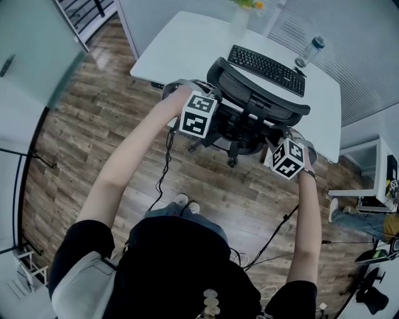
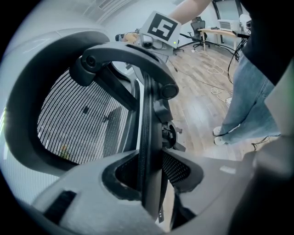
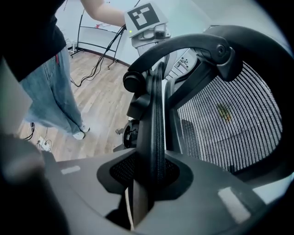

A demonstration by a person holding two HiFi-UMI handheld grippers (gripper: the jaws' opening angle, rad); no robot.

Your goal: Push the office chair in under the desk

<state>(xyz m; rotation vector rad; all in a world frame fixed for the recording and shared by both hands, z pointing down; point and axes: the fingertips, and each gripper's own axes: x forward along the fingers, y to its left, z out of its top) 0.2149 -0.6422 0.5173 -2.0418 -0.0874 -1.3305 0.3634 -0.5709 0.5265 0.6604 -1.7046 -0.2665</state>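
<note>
The black mesh office chair (image 1: 257, 95) stands at the front edge of the white desk (image 1: 181, 47), its backrest toward me. My left gripper (image 1: 187, 93) is shut on the left rim of the backrest, and that rim (image 2: 148, 137) runs straight between its jaws (image 2: 149, 183). My right gripper (image 1: 292, 138) is shut on the right rim (image 3: 156, 119), clamped between its jaws (image 3: 154, 176). Each gripper view shows the other gripper's marker cube beyond the curved headrest bar. The chair's seat is hidden under the backrest.
A black keyboard (image 1: 267, 70), a water bottle (image 1: 310, 52) and a vase (image 1: 240, 19) sit on the desk. Cables (image 1: 163, 171) trail over the wood floor by my feet. A white cabinet (image 1: 368, 180) stands at the right, and another desk (image 2: 223, 33) stands far behind.
</note>
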